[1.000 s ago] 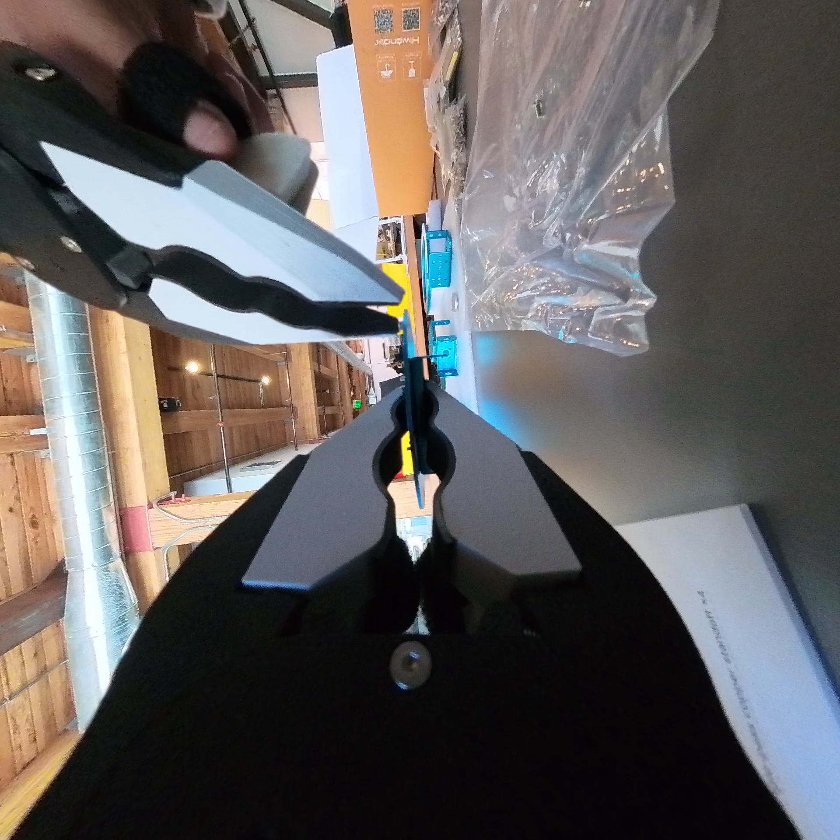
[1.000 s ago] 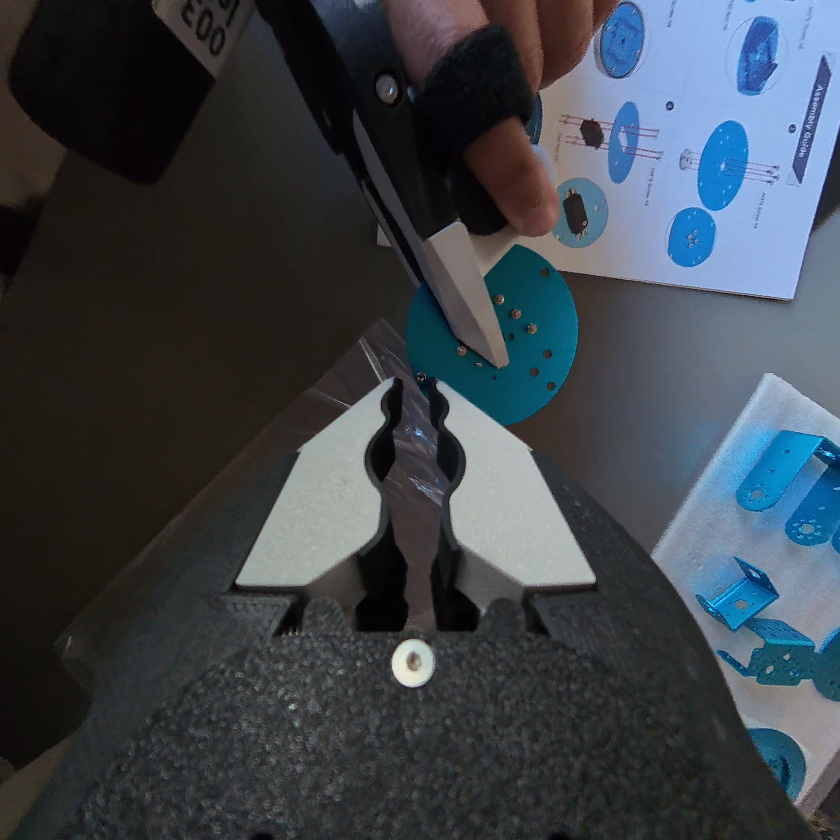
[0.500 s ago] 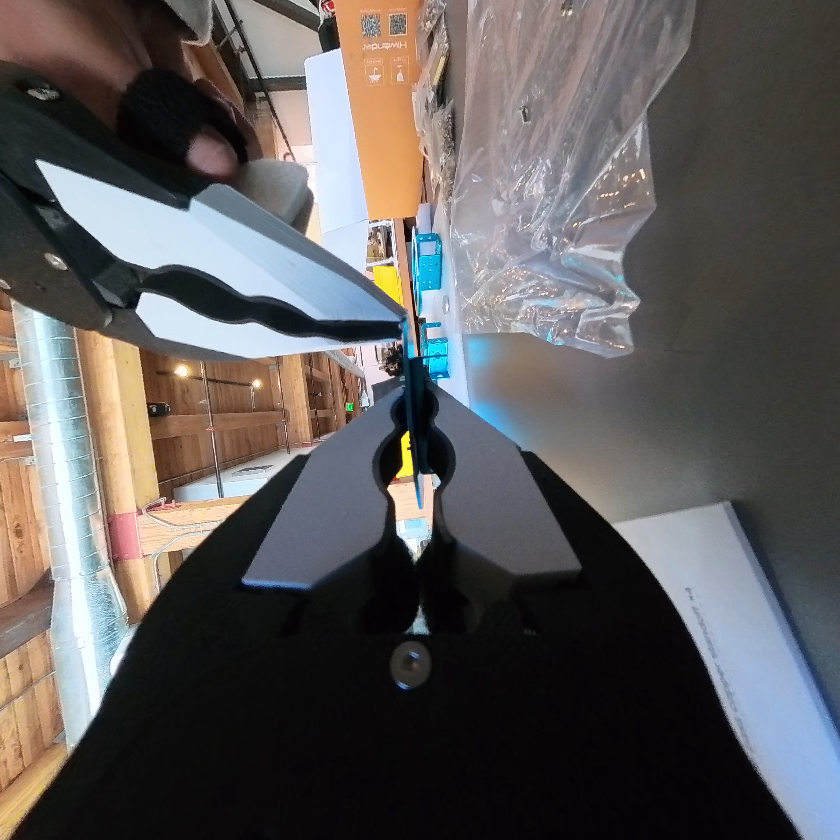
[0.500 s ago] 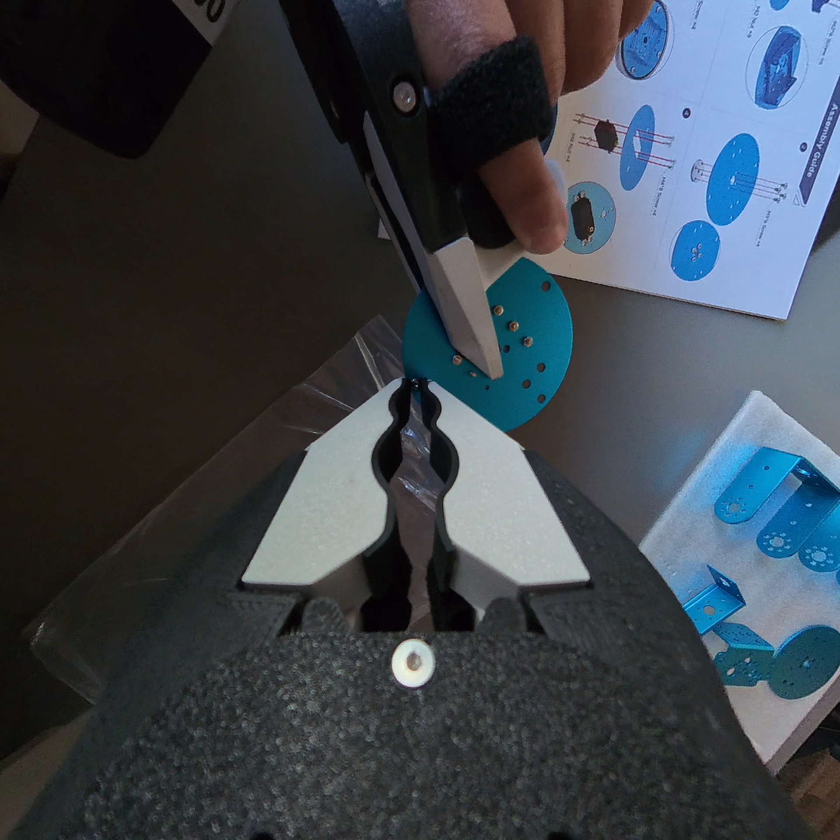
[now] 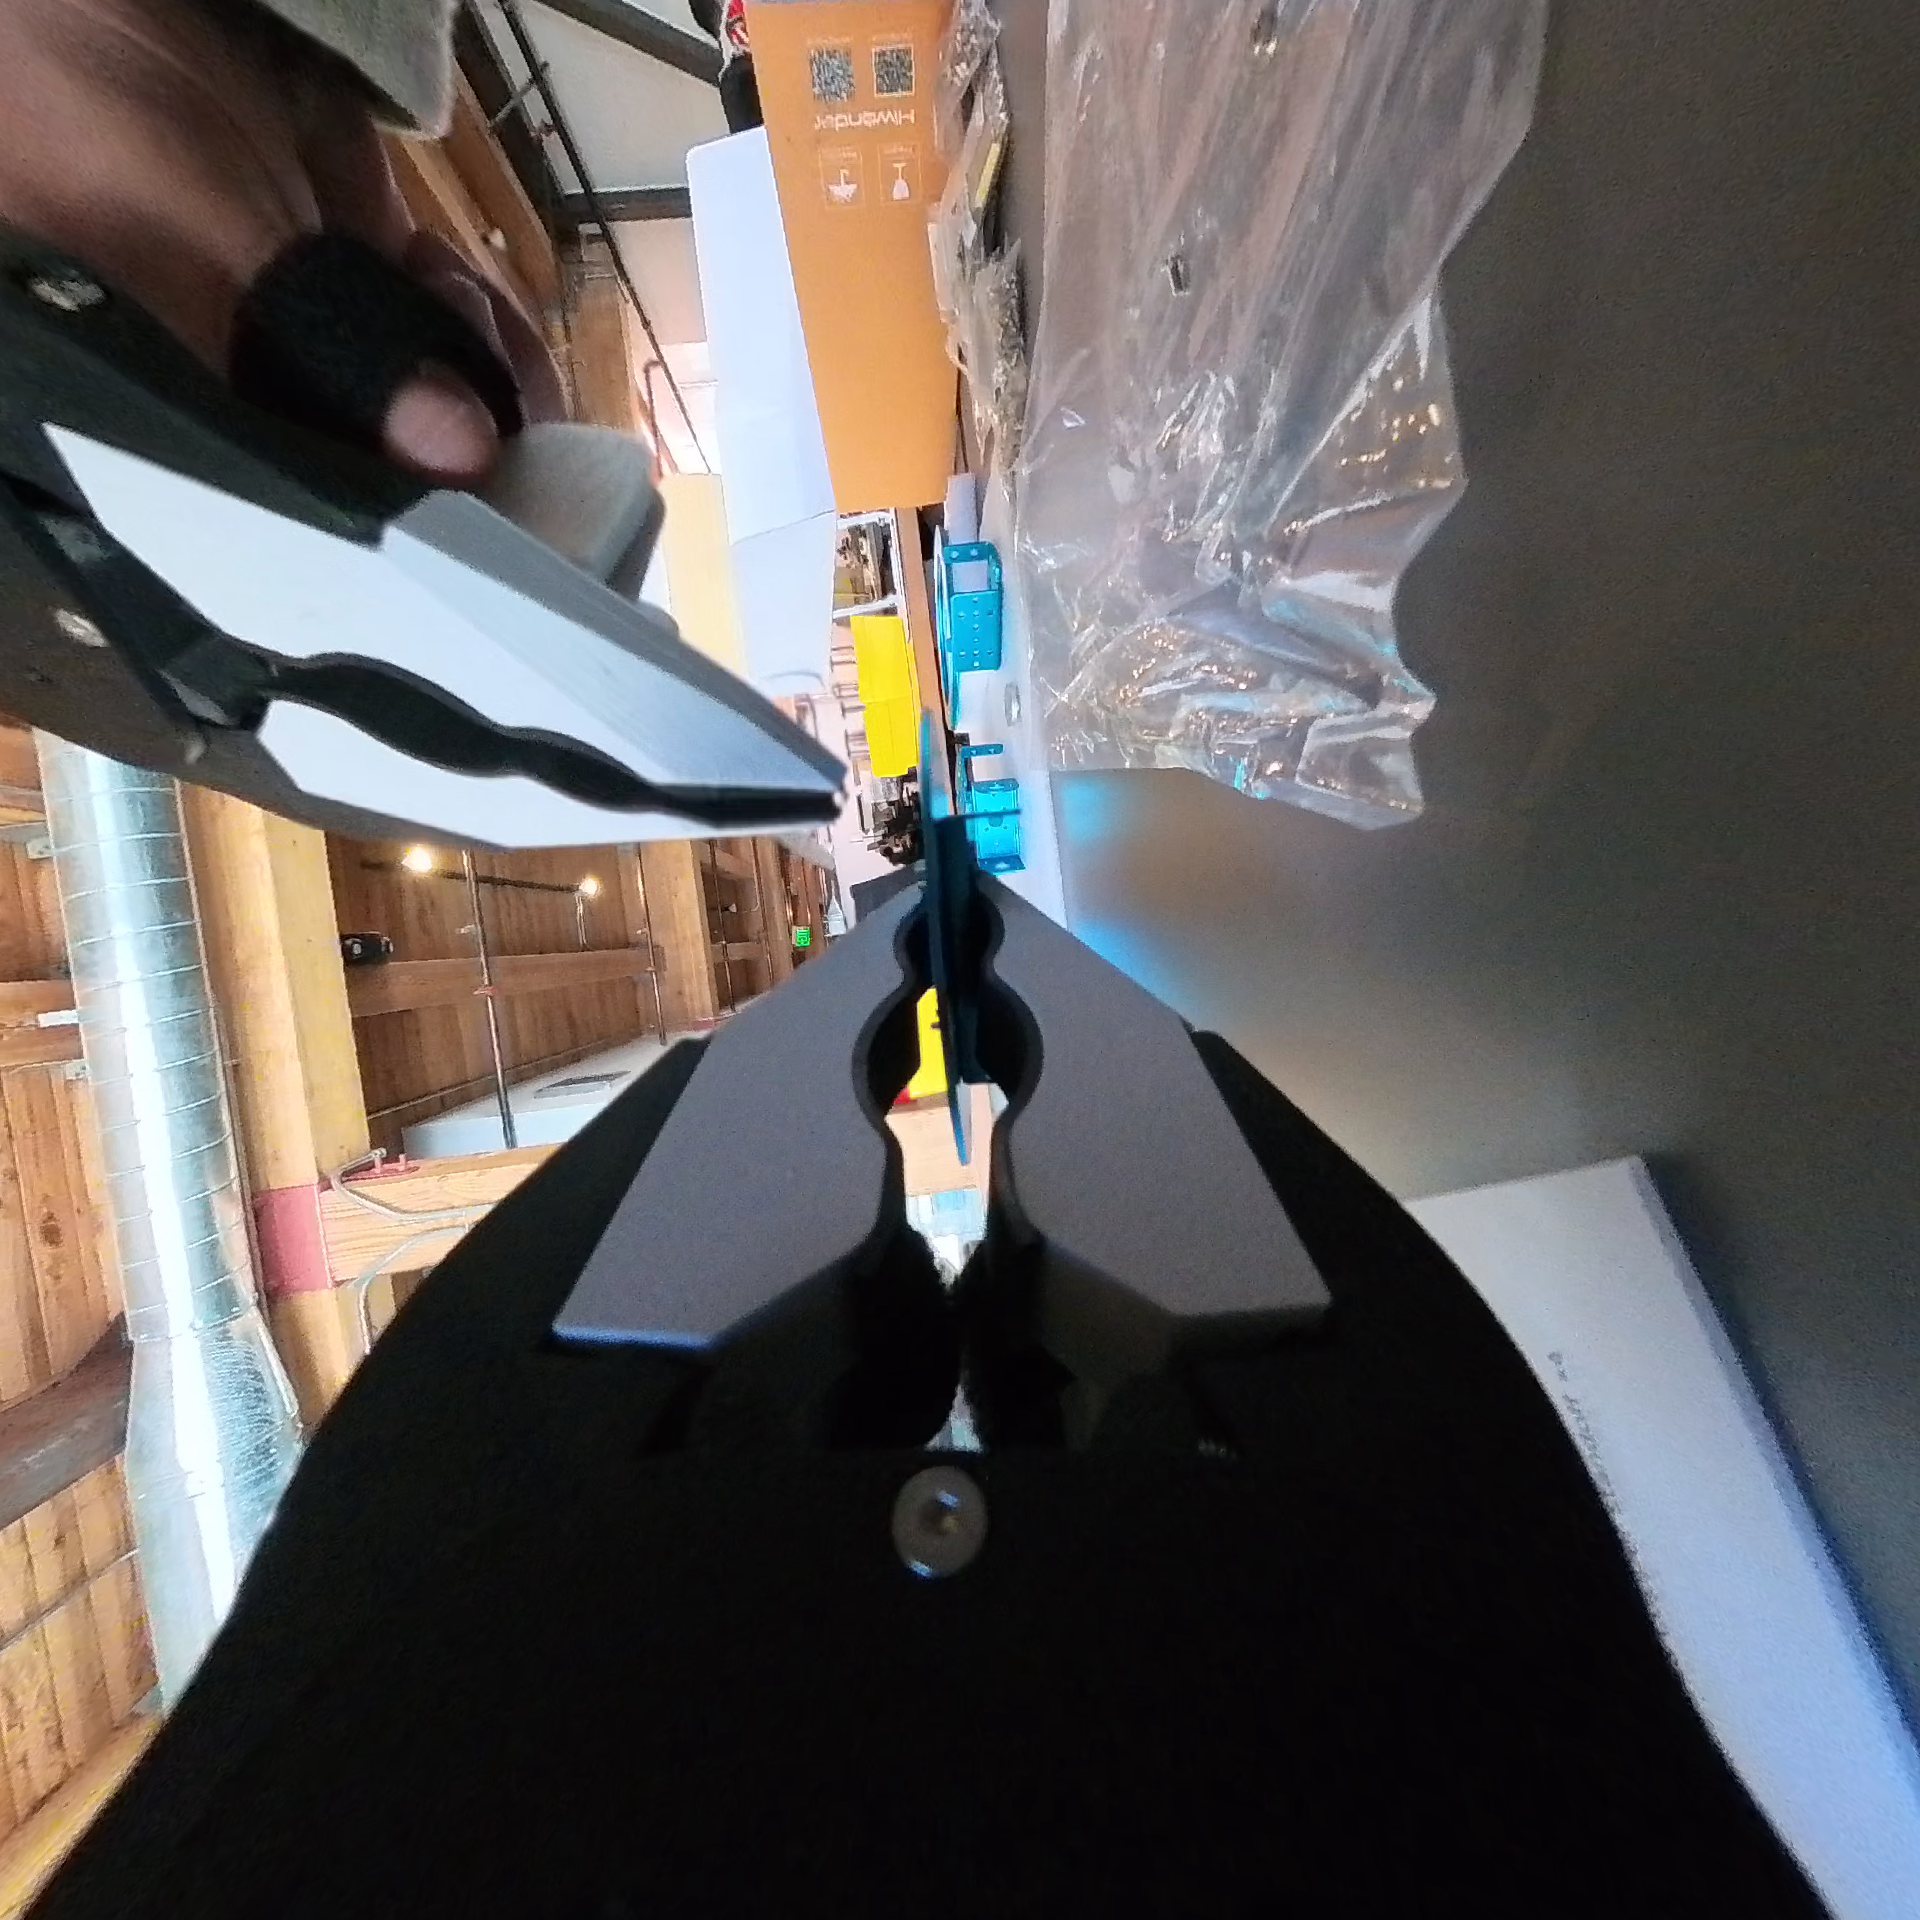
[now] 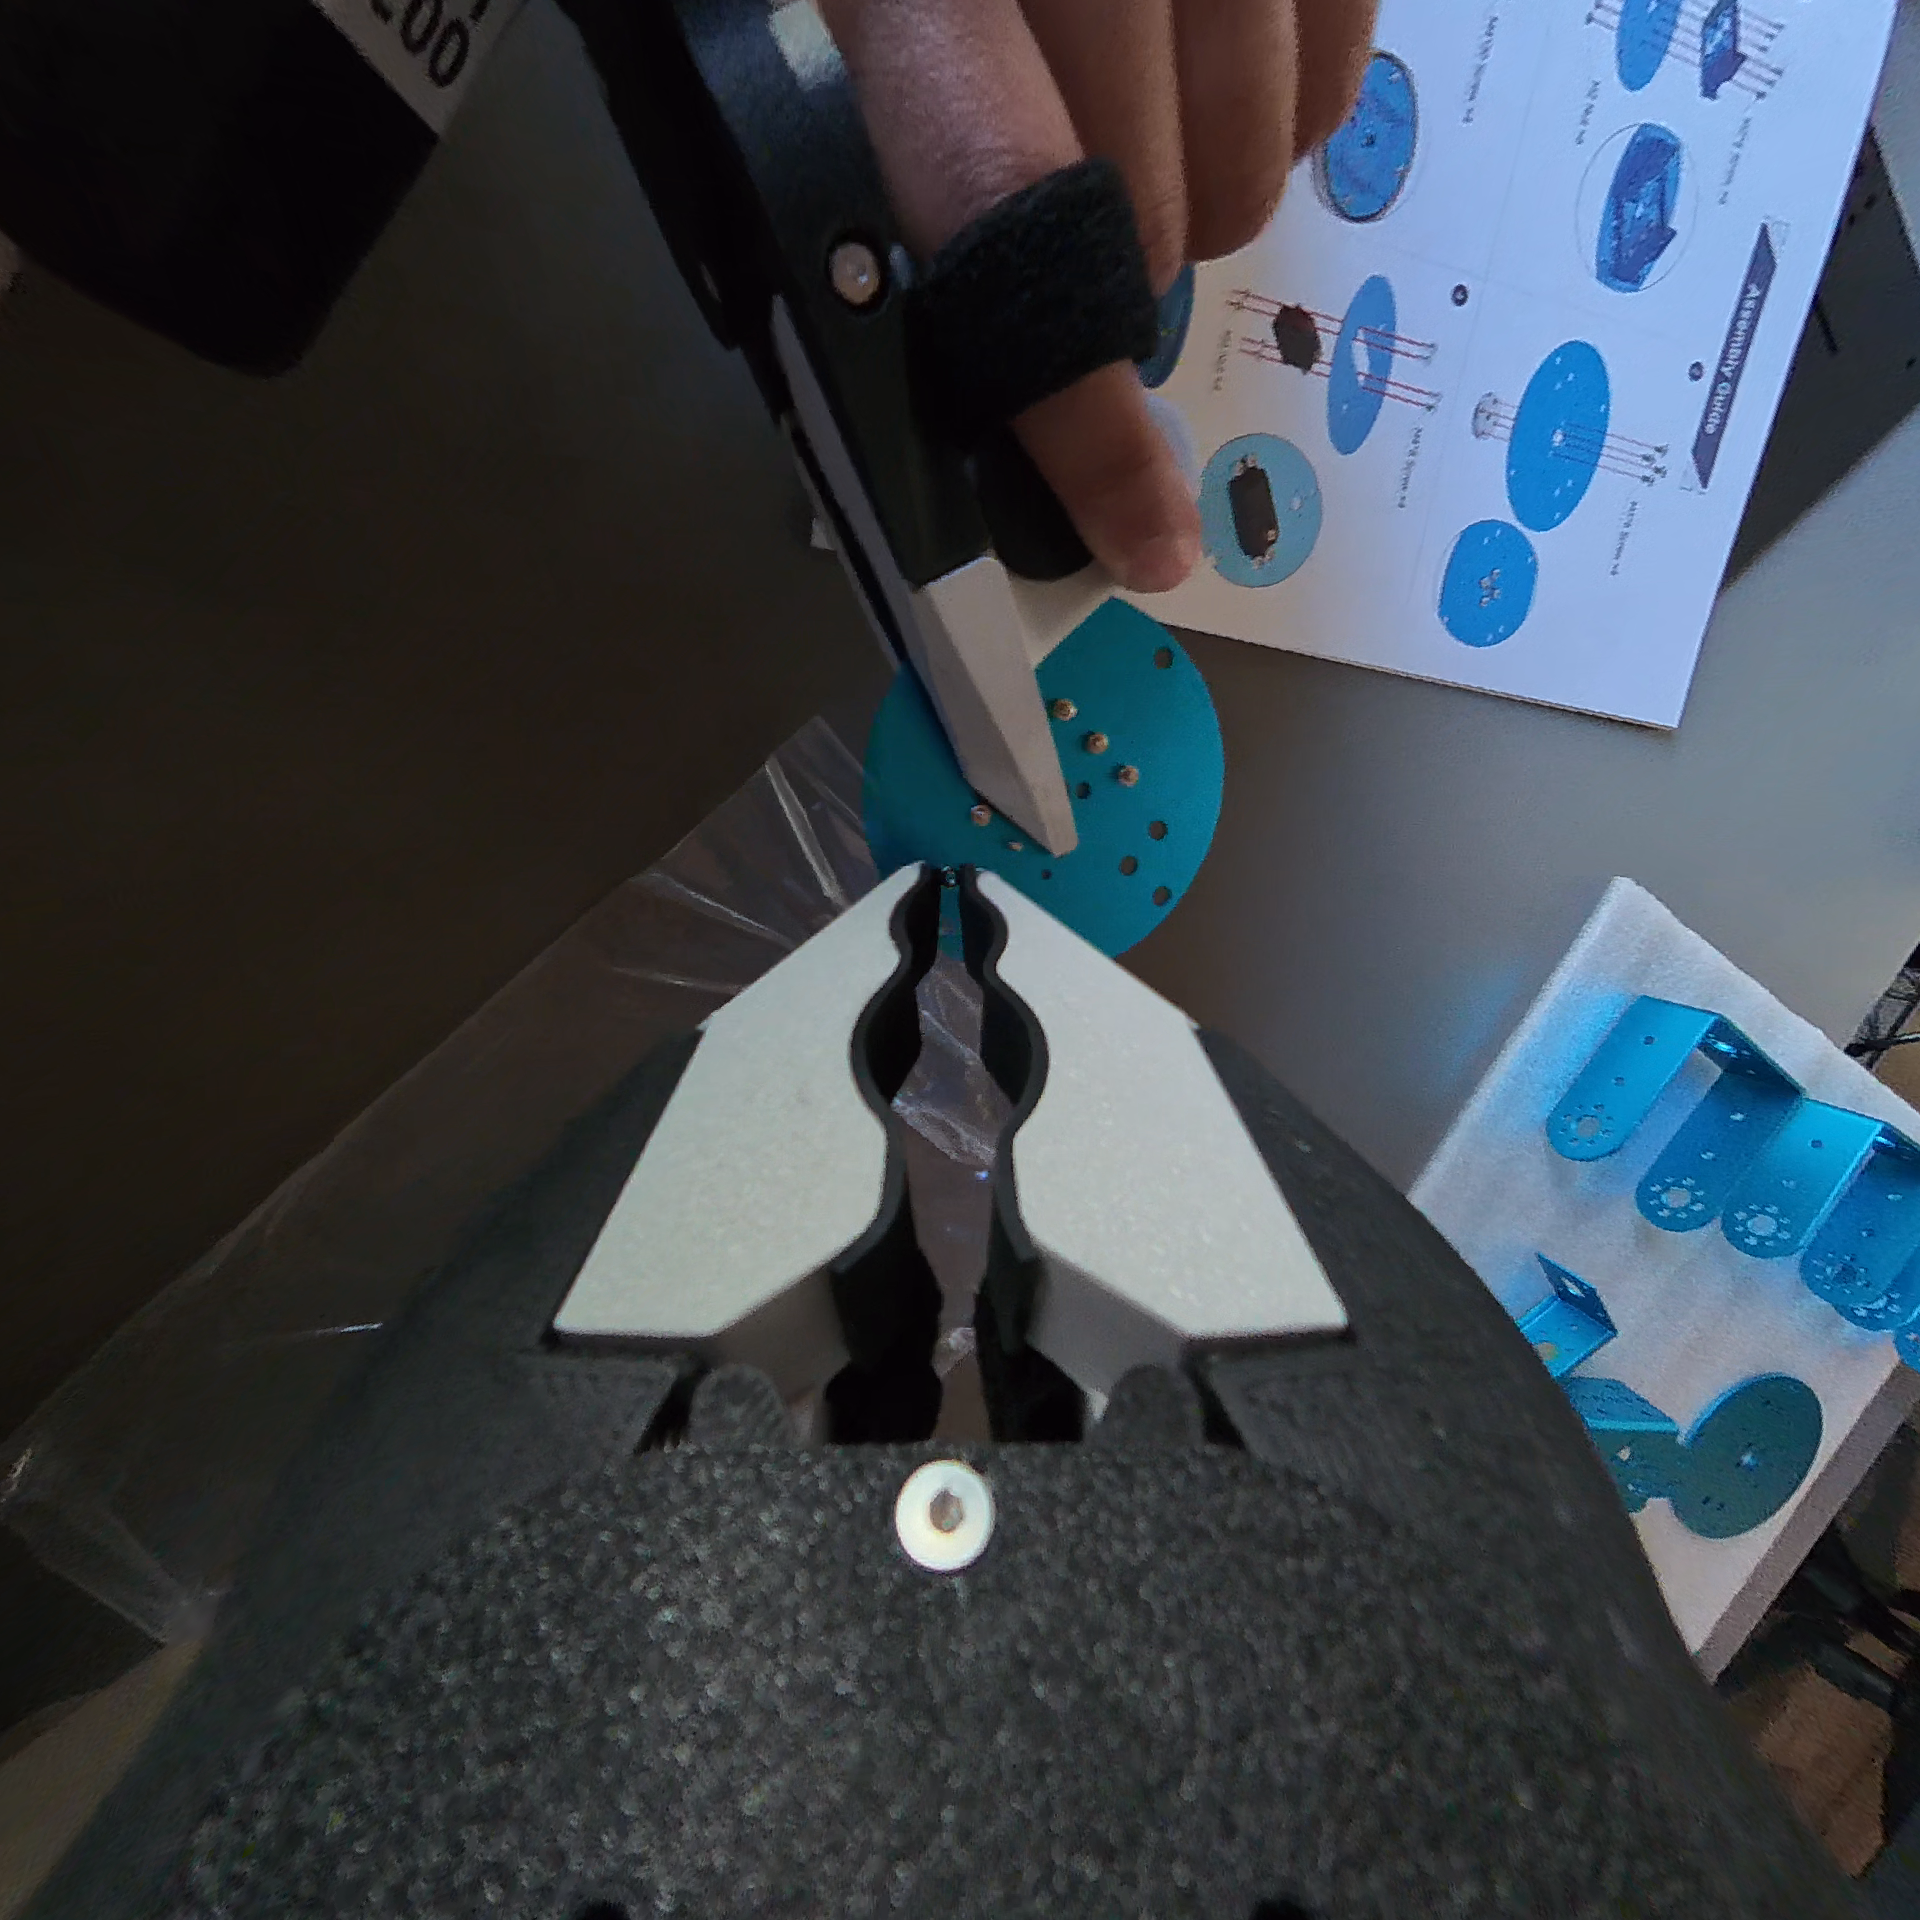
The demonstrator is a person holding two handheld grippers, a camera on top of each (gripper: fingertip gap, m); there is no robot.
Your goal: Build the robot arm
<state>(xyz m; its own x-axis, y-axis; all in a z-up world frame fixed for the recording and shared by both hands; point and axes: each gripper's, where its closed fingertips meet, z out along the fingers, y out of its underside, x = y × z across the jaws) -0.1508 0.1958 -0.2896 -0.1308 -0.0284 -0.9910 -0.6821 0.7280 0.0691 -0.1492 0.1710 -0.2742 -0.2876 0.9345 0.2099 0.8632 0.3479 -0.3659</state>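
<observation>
We see a dark grey bench (image 6: 312, 623) in a timber-walled workshop. Above it hangs a teal round plate (image 6: 1132, 790) drilled with small holes and carrying a few brass studs. The left gripper (image 5: 951, 914) has its fingers clamped on that plate, which in its own view appears edge-on as a thin blue sliver, so its face is hidden from us there. In the right wrist view the same gripper comes down from above, and a hand (image 6: 1060, 208) with a black strap round one finger works it.

The right gripper (image 6: 951, 883) has its fingers nearly together at the plate's lower edge, pinching something tiny and dark that we cannot make out. In the left wrist view its tips look closed and stand just beside the plate.

Under it lies a clear plastic bag (image 6: 623, 987). Beyond sit a printed instruction sheet (image 6: 1558, 416) and a white foam tray (image 6: 1621, 1039) of blue metal brackets (image 6: 1766, 1164), cut off at the frame.
</observation>
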